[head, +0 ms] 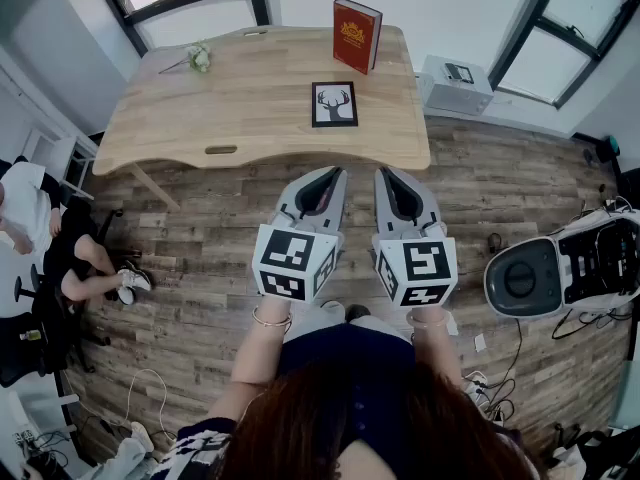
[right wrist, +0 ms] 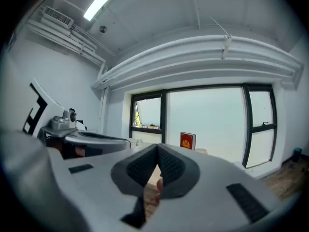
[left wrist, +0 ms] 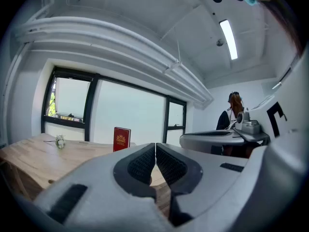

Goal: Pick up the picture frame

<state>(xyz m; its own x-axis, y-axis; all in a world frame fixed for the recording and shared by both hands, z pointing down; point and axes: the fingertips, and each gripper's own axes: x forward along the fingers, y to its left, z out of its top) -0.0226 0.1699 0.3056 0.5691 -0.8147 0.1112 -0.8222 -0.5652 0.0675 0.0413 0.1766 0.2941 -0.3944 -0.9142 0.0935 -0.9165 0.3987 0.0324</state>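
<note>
A small black picture frame (head: 334, 104) with a deer-head print stands on the wooden table (head: 240, 108), right of the middle. My left gripper (head: 336, 172) and right gripper (head: 382, 172) hang side by side over the floor, short of the table's near edge, both pointing toward it. Each has its jaws shut with nothing between them. In the left gripper view the left gripper (left wrist: 155, 144) shows its pads touching, and the frame is hidden. The right gripper (right wrist: 157, 147) is likewise closed in the right gripper view.
A red book (head: 356, 35) stands upright at the table's far edge, seen also as the red book (left wrist: 121, 138) and the red book (right wrist: 188, 140). A small white flower (head: 200, 58) lies at the far left. A white box (head: 455, 83) sits right of the table. A seated person (head: 60, 258) is at left.
</note>
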